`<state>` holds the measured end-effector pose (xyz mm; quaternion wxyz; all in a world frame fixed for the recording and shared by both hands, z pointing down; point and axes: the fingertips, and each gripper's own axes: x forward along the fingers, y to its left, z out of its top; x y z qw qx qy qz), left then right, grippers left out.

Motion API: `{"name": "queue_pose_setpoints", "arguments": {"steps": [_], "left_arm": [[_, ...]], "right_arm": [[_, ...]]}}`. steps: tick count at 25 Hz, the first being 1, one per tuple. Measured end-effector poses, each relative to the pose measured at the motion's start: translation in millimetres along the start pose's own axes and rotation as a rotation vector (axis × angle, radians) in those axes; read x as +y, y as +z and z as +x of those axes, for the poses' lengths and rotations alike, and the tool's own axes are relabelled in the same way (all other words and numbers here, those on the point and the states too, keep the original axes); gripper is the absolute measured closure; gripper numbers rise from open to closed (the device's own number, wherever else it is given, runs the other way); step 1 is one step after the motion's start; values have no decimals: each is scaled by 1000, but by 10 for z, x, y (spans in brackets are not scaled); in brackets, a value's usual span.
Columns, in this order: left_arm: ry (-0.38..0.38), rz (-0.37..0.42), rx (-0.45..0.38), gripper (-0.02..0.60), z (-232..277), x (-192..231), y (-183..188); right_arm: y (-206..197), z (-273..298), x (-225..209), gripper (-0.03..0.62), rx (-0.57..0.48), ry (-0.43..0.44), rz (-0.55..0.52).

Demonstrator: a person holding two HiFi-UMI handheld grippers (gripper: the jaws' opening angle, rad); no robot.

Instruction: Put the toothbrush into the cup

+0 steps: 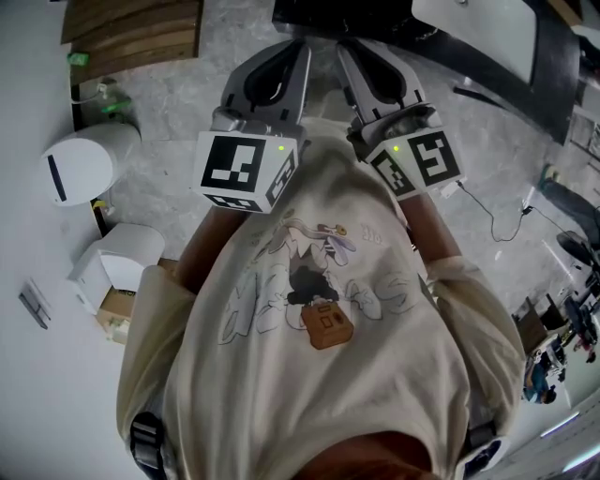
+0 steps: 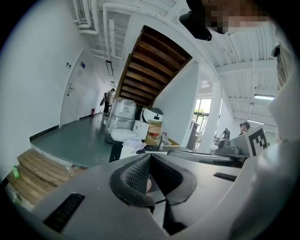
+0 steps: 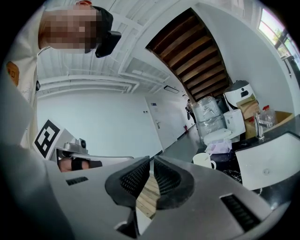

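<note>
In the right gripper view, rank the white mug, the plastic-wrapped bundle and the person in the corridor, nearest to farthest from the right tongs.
1. White mug, on the dark counter, just right of the right tongs.
2. Plastic-wrapped bundle, beyond the counter, below the stairs.
3. Person, far down the corridor.

We take this for a lab or workshop hall, not a home. Landmark: wooden staircase. Beside its top, a bare white ceiling with pipes. At its foot, a plastic-wrapped unit and cartons. A grey floor spreads out from it.
</note>
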<state>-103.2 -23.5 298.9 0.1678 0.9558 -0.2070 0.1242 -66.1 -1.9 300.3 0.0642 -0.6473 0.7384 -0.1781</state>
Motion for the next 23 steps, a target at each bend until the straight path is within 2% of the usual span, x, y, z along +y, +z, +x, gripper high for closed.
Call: {"name": "queue_pose_setpoints", "arguments": {"steps": [14, 23], "left_arm": [[-39, 20, 6, 568, -139, -132, -54], [-37, 22, -5, 568, -310, -57, -21]], "right_arm": [[-3, -155, 102, 554, -21, -33, 10], [-34, -94, 310, 556, -19, -24, 5]]}}
